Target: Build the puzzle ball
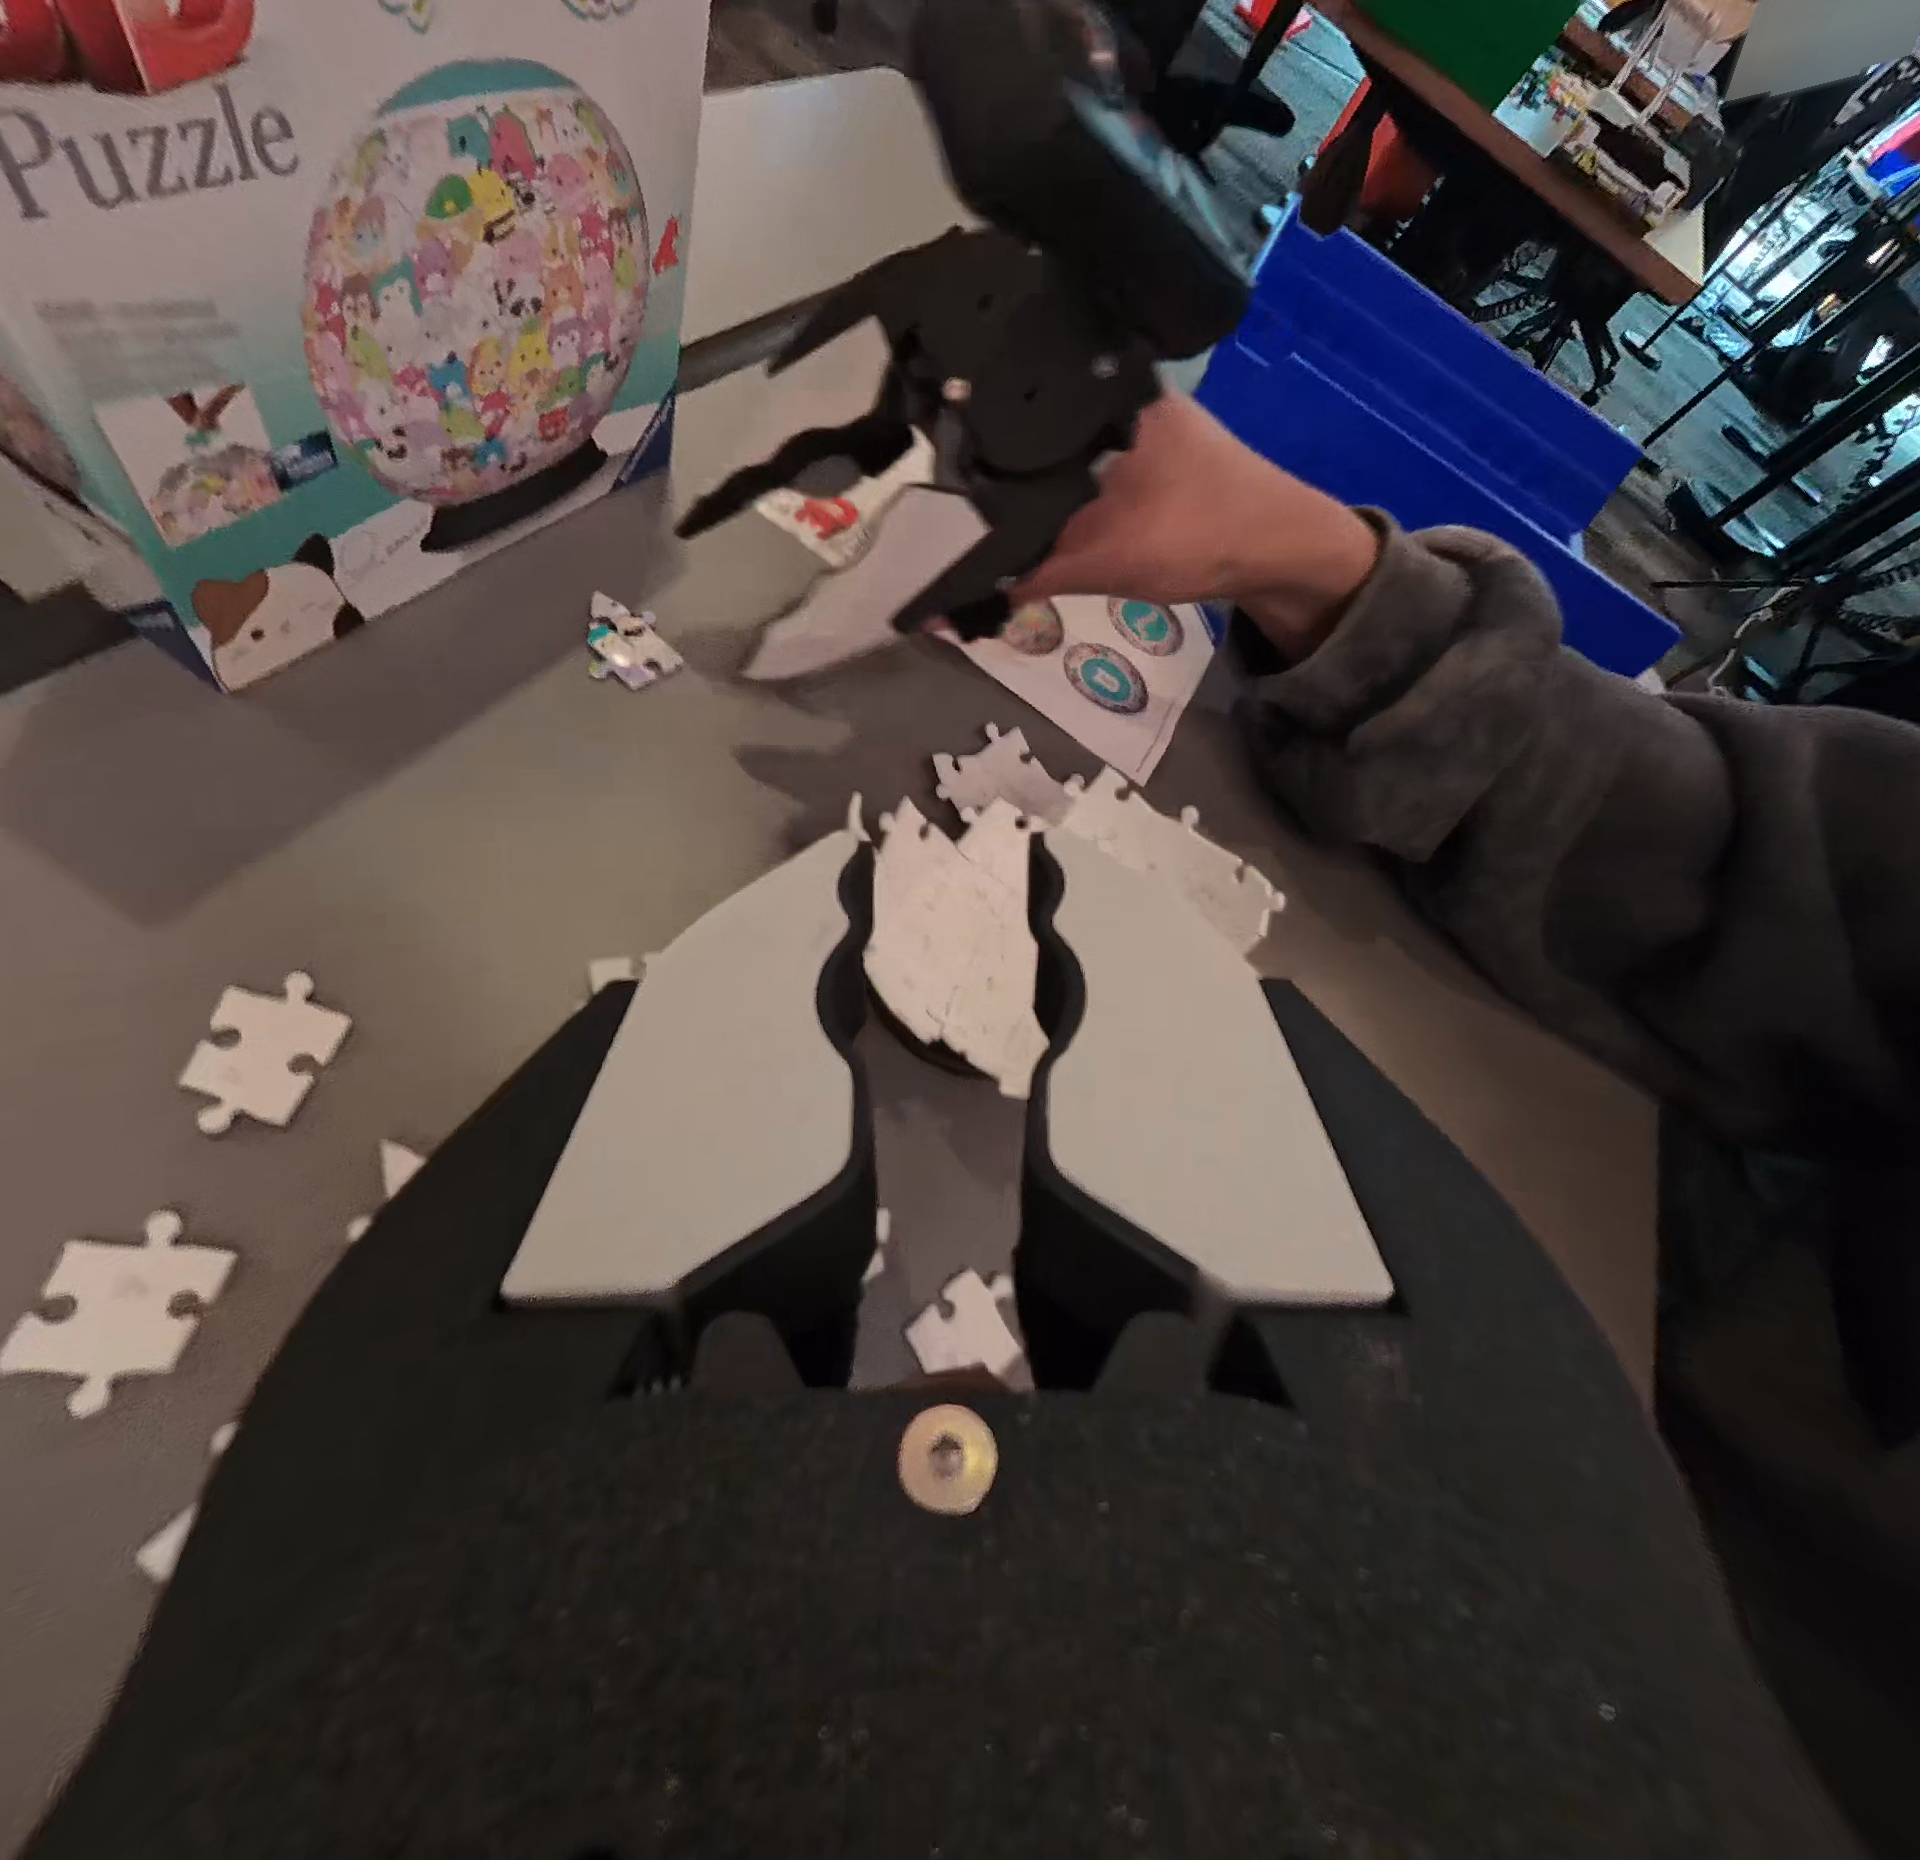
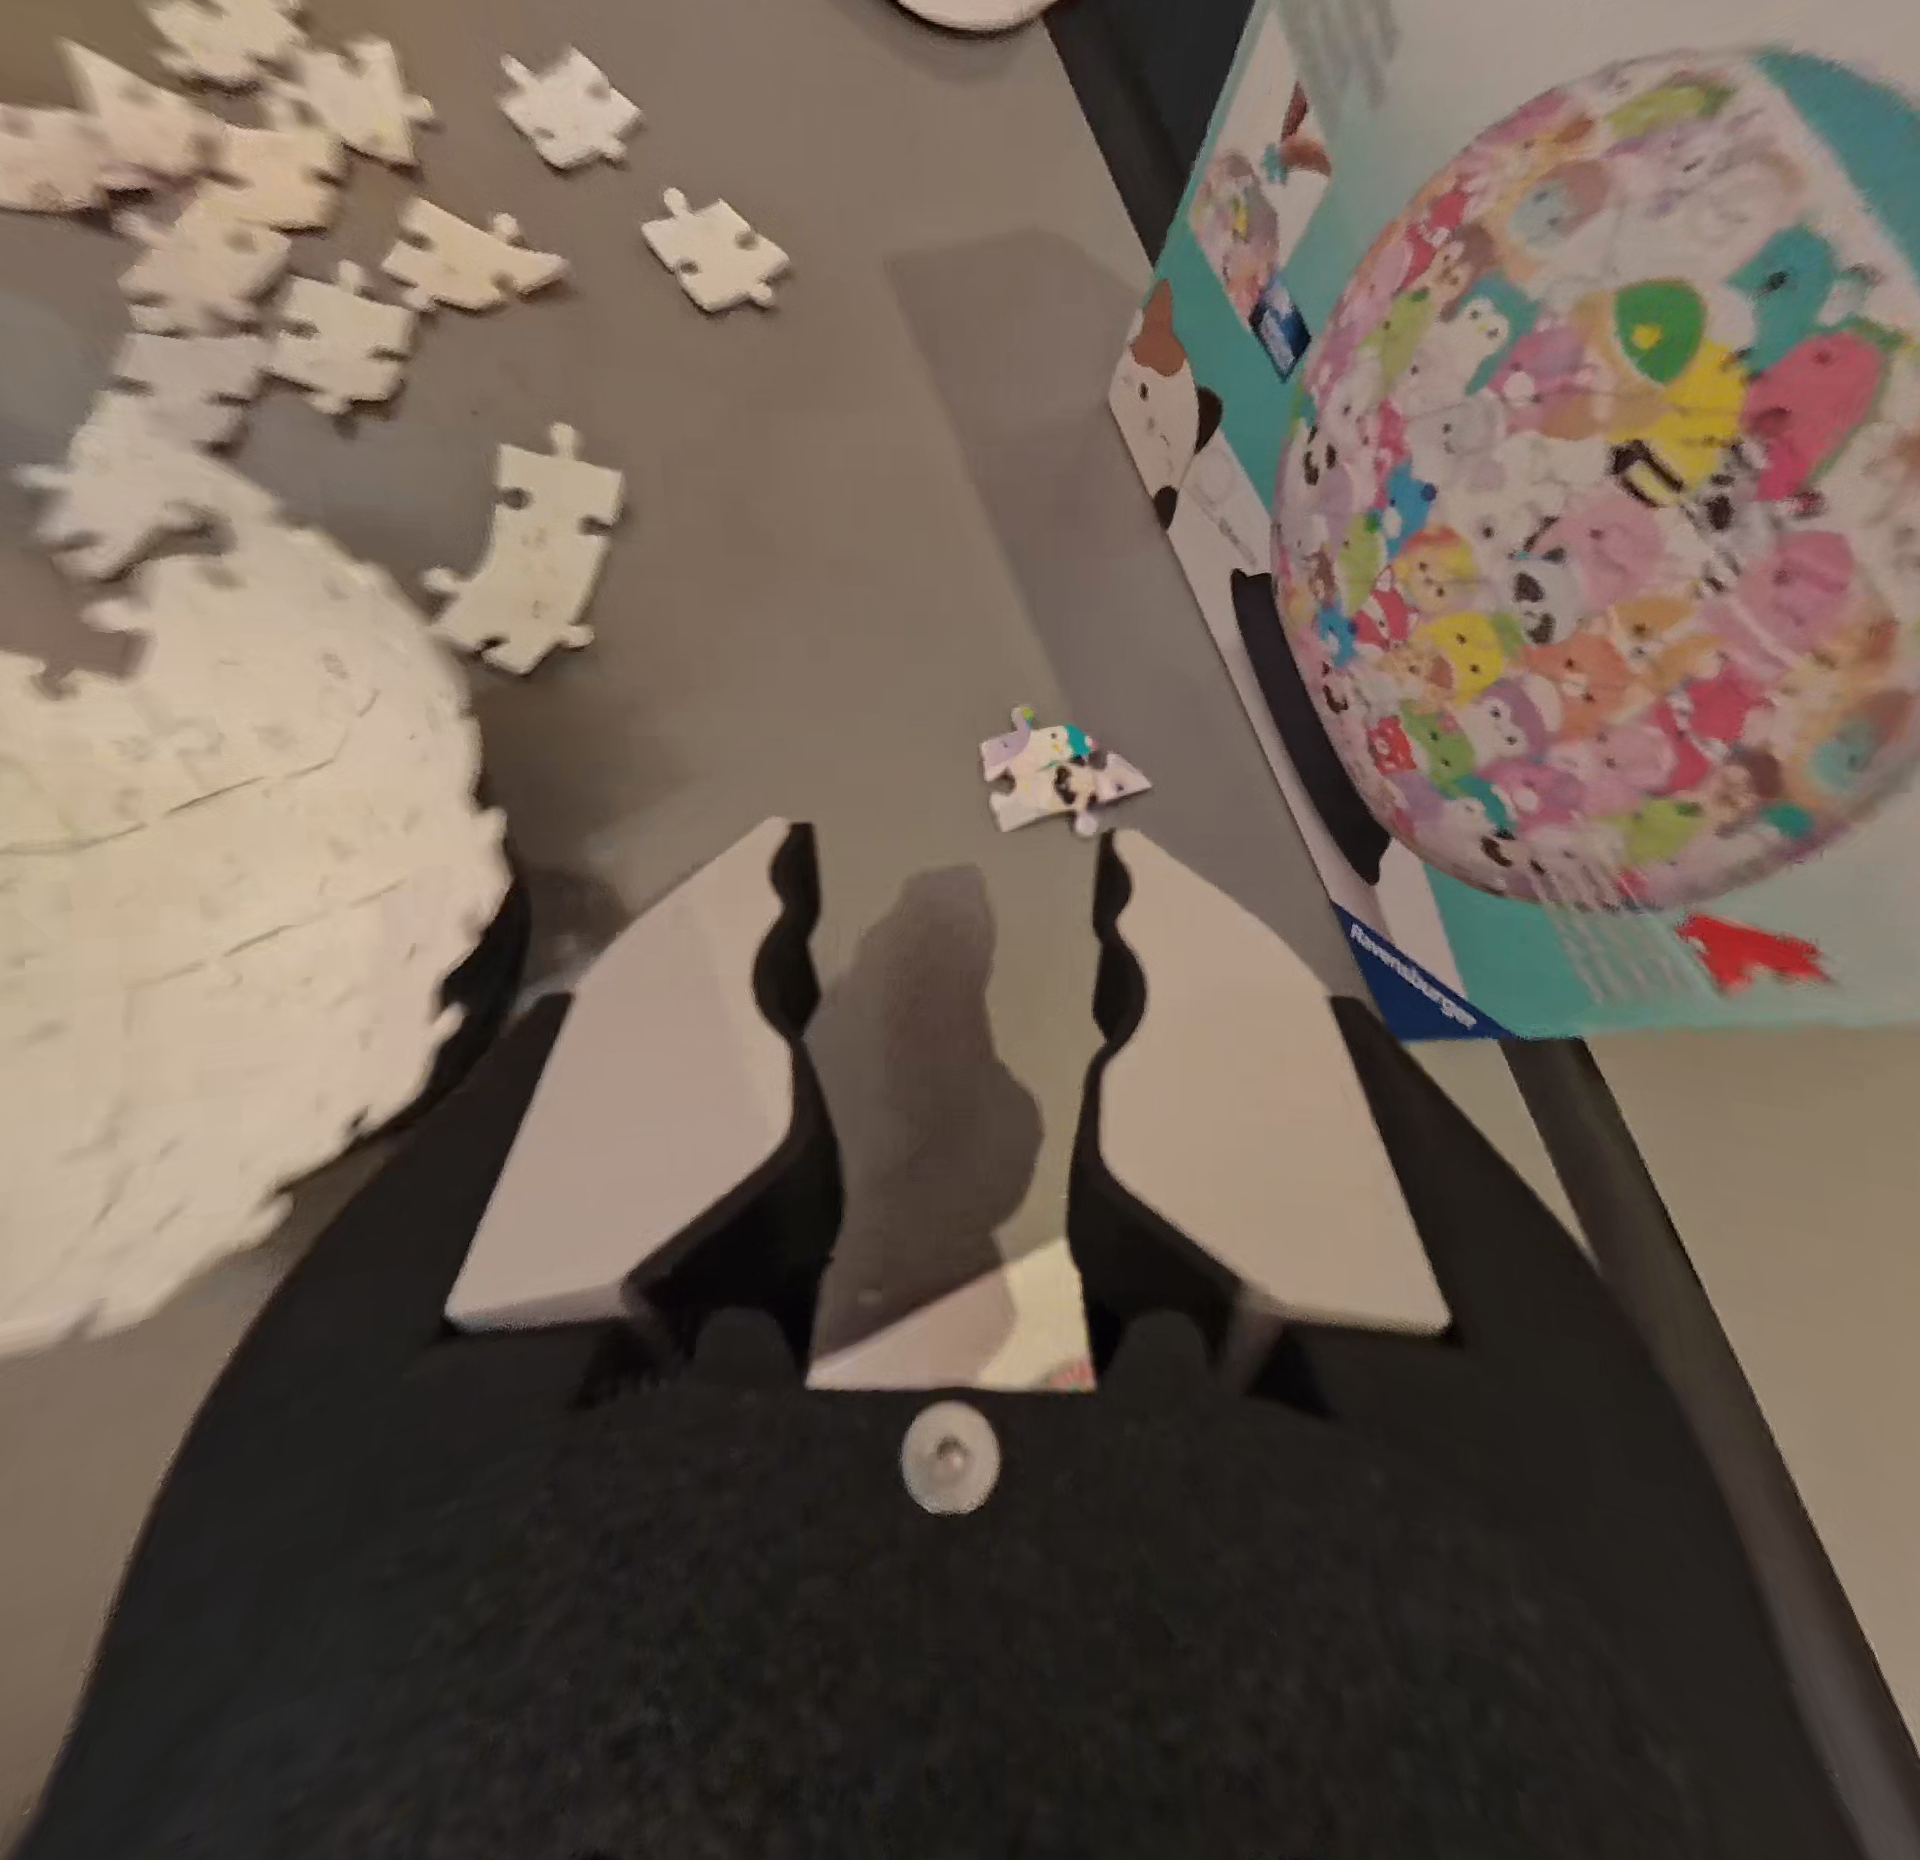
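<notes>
My left gripper is shut on the rim of the part-built puzzle ball, a white curved shell of joined pieces seen from the blank side. The same shell shows as a big white dome at the left of the right wrist view, on a dark stand. My right gripper is open and empty, low over the grey table. A single colourful puzzle piece lies face up just ahead of its right fingertip. In the left wrist view the right gripper hangs open above that piece.
The puzzle box stands at the back left, close to the right of my right gripper. Several loose white pieces lie face down on the table. An instruction sheet and a blue bin are beyond. My right tips are roughly 12 cm from the big white dome.
</notes>
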`<state>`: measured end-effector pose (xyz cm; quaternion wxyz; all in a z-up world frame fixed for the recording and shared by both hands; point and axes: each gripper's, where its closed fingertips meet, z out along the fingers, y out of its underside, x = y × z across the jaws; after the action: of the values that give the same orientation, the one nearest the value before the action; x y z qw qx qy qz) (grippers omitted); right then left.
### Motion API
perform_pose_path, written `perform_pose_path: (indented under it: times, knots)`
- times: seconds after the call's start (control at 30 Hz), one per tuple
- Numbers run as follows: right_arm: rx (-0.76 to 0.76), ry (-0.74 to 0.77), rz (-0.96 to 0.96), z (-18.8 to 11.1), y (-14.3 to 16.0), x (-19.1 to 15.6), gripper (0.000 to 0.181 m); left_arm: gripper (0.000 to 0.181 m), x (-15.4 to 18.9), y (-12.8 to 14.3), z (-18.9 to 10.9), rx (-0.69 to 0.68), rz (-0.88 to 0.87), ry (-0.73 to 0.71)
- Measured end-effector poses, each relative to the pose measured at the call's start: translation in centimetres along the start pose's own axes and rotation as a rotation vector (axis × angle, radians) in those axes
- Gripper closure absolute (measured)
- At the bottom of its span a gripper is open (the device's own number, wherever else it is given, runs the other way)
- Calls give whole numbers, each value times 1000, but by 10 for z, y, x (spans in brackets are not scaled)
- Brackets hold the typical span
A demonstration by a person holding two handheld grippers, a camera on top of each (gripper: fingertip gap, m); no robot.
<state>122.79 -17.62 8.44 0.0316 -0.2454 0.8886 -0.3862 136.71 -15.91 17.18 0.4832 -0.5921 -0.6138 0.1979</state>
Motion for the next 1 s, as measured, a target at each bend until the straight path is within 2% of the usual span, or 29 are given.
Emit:
perform_pose_path:
  times: [0.07,0.13,0.23,0.3,0.37,0.43,0.53,0.63,0.73,0.83,0.9,1.0]
  knots:
    - [-85,92,43,26,6,13,125,153,6,11,-7,-36,-7,5]
    - [-89,74,136,45,2,14,119,154,8,19,-15,-53,26,-34]
    - [-112,86,250,58,3,19,110,154,14,31,-23,-73,47,-47]
    - [-124,85,271,66,7,18,112,153,18,34,-26,-67,36,-33]
    - [-82,88,259,67,4,16,133,154,21,35,-28,-54,27,-26]
    - [-102,117,245,62,9,18,181,153,22,35,-28,-53,15,-31]
    - [-70,119,226,59,11,14,181,154,26,34,-30,-61,3,-36]
    - [-118,83,240,49,18,10,181,154,31,36,-36,-67,-26,-74]
    - [-60,55,228,17,5,8,181,154,53,38,-42,-4,-55,-69]
    - [2,63,268,-21,-10,13,179,154,74,54,-45,9,-36,-111]
    - [12,78,287,-31,-12,16,154,153,90,69,-46,44,-13,-139]
    - [-121,40,291,-10,15,5,131,145,109,99,-49,109,-4,-201]
